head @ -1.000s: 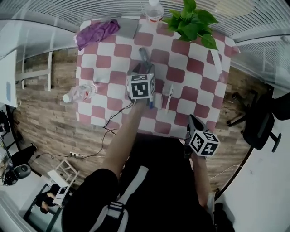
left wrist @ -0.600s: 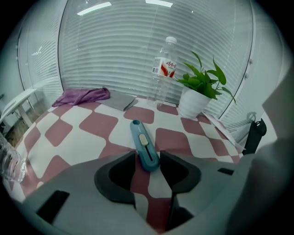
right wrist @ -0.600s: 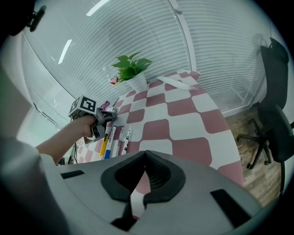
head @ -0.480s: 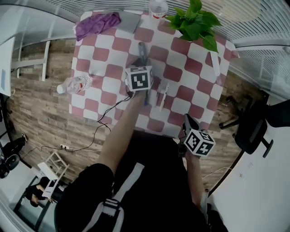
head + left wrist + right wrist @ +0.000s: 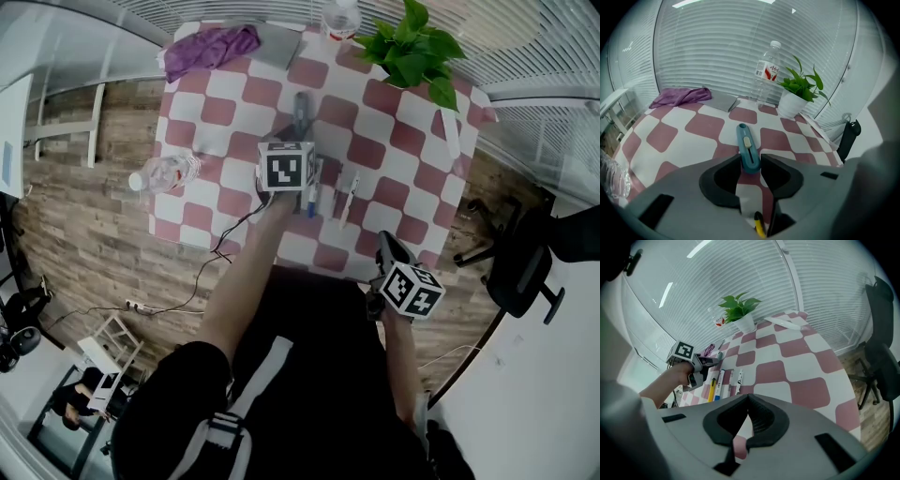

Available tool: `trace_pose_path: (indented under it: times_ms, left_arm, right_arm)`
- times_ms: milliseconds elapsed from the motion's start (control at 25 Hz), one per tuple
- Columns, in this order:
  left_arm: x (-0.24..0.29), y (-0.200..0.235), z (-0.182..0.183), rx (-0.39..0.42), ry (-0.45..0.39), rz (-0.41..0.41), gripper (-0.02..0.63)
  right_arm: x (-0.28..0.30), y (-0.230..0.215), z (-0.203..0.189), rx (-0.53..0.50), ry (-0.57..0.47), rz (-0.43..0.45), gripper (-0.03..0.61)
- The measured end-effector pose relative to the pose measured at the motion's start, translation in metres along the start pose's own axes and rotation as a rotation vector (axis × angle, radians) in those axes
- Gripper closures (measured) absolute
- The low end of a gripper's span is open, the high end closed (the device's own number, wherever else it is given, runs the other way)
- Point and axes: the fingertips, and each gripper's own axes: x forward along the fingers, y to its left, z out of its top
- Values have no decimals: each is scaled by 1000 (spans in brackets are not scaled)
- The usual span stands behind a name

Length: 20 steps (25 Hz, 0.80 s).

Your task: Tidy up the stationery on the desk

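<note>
Nearest the person, the right tool [image 5: 748, 397] is hanging over the surface's [image 5: 689, 126] near edge with its jaws pressed together on nothing, well apart from the row of pens [image 5: 720, 383].

Further in, the left tool [image 5: 751, 161] is pointing down at the teal utility knife [image 5: 746, 145], which is lying flat on the checked cloth. Its jaws have just been closing, and the pads now seem to be meeting the knife's sides at its near end.

Gripping so close to one end is risking a swing, so the squeeze should be squared and firm, clear of the slider, and the lift kept level.

A yellow pen [image 5: 760, 227] is peeking out beneath the tool, mostly covered. The knife's near end is being hidden by the jaws, and whether its blade is retracted is not showing.

Beyond, a bottle [image 5: 768, 75], a plant [image 5: 801, 86] and a purple cloth [image 5: 679, 97] are standing along the far edge.
</note>
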Motion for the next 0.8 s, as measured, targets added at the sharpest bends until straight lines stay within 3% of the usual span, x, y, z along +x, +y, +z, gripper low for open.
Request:
trace_pose_path:
  times_ms: [800]
  left_arm:
    - [-73,41,-99,53,106,-135,466]
  right_arm:
    - [26,108,-25,-36,-7,39,557]
